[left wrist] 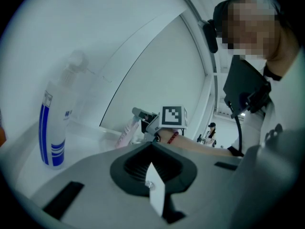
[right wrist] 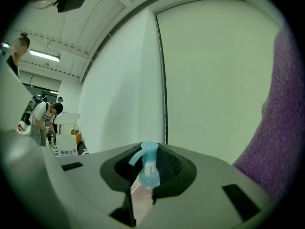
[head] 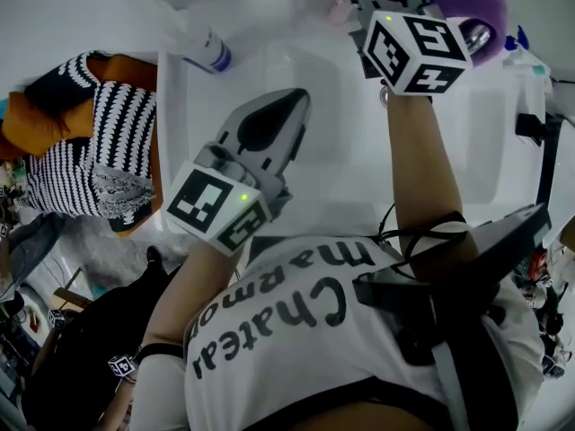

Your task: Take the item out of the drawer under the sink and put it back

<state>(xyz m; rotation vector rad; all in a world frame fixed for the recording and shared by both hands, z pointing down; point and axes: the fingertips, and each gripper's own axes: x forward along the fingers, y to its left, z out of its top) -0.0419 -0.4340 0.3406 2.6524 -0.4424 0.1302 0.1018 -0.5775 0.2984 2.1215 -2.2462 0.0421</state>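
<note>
A pink bottle with a light blue pump top (right wrist: 148,165) stands upright between the jaws of my right gripper (right wrist: 144,178), which is shut on it. In the left gripper view the same pink bottle (left wrist: 126,133) hangs at the tip of the right gripper (left wrist: 139,114), just above the white counter. From the head view the right gripper's marker cube (head: 415,50) is at the top over the sink area, and the pink bottle (head: 340,9) shows beside it. My left gripper (head: 272,122) hovers over the white basin (head: 467,133), jaws together, nothing in them.
A white spray bottle with a blue label (head: 203,52) stands at the counter's left end (left wrist: 52,132). A purple cloth (head: 476,7) lies at the back right (right wrist: 286,128). Striped clothing (head: 90,151) is left of the counter. People stand in the background (right wrist: 45,120).
</note>
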